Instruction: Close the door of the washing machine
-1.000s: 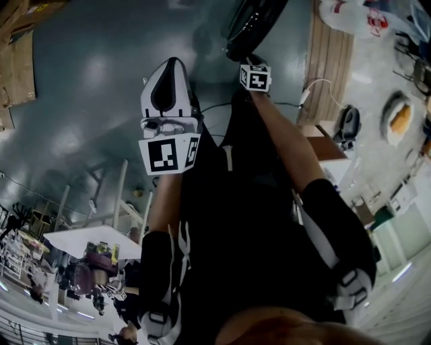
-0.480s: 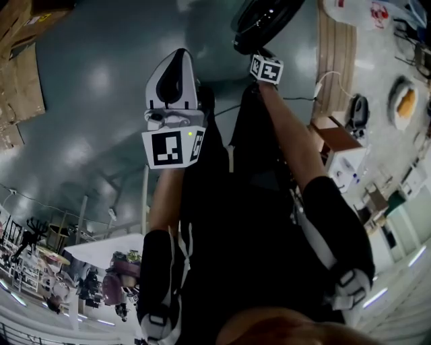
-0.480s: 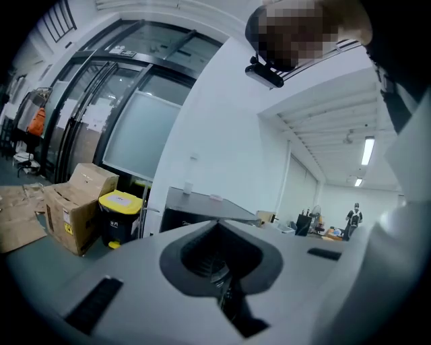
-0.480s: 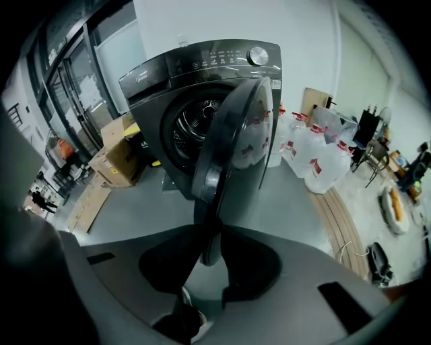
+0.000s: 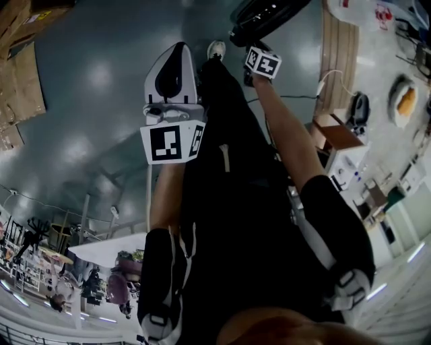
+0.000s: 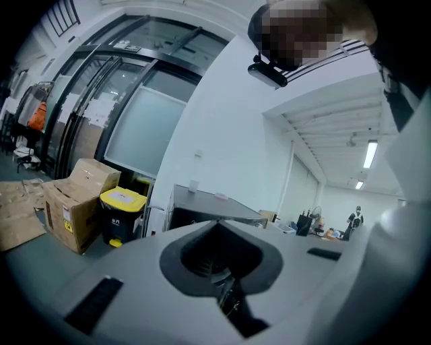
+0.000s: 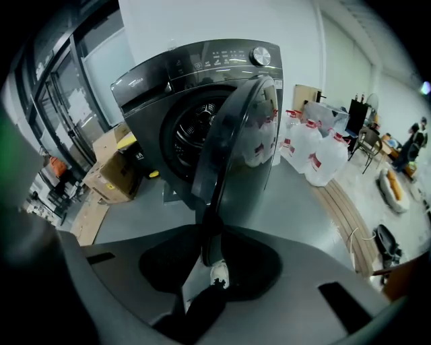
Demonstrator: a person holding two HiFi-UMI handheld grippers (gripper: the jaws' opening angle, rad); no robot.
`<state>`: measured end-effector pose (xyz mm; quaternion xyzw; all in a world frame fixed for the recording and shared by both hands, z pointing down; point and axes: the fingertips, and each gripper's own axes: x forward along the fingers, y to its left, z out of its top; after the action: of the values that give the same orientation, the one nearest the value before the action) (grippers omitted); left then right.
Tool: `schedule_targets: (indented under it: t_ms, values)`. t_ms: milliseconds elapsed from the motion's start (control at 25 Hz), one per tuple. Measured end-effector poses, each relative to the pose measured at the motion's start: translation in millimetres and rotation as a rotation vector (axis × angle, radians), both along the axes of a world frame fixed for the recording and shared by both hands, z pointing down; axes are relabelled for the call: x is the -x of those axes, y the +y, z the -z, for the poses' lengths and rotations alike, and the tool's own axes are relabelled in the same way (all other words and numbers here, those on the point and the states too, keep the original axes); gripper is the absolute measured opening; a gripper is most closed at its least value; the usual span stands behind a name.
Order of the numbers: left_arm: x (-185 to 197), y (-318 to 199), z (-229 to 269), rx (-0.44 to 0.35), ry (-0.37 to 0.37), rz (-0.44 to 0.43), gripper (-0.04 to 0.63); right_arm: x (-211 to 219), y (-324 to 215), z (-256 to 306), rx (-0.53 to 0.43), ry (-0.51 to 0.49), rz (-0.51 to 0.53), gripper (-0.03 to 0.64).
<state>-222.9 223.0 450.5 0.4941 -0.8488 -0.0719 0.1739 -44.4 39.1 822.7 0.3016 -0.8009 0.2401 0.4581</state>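
The dark grey washing machine [image 7: 195,74] stands ahead in the right gripper view, its round door [image 7: 239,148] swung open and seen edge-on. The door's lower rim runs down into the gap of my right gripper [image 7: 207,259], which is closed on it. In the head view the right gripper [image 5: 254,52] sits against the dark door rim [image 5: 269,13] at the top. My left gripper [image 5: 176,57] hangs apart to the left, over bare floor, holding nothing; its jaws are hidden by its housing in the left gripper view.
Cardboard boxes [image 7: 118,168] lie left of the machine and water jugs [image 7: 316,151] stand on its right, by a wooden pallet [image 5: 337,60]. A yellow bin [image 6: 121,202] and a dark table [image 6: 209,209] face the left gripper. My white shoe [image 5: 216,48] is below the door.
The right gripper has shifted a little right and up in the head view, and the door rim with it. The left gripper has slid upward. A white shoe has come into view.
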Motion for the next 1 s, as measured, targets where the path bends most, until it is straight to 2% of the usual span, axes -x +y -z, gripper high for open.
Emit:
schedule_targets:
  t_ms: [240, 640, 840, 1000]
  values:
    - [25, -13, -7, 0.016, 0.007, 0.001, 0.002, 22, 11, -2, 0.024, 0.016, -0.045, 0.092]
    - [77, -53, -4, 0.043, -0.023, 0.002, 0.002, 71, 21, -1, 0.087, 0.022, -0.07, 0.101]
    - [99, -64, -3, 0.039, -0.035, 0.019, 0.002, 95, 25, 1, 0.088, -0.005, -0.104, 0.101]
    - [116, -73, -6, 0.043, -0.043, -0.006, 0.002, 109, 27, 3, 0.083, -0.017, -0.138, 0.101]
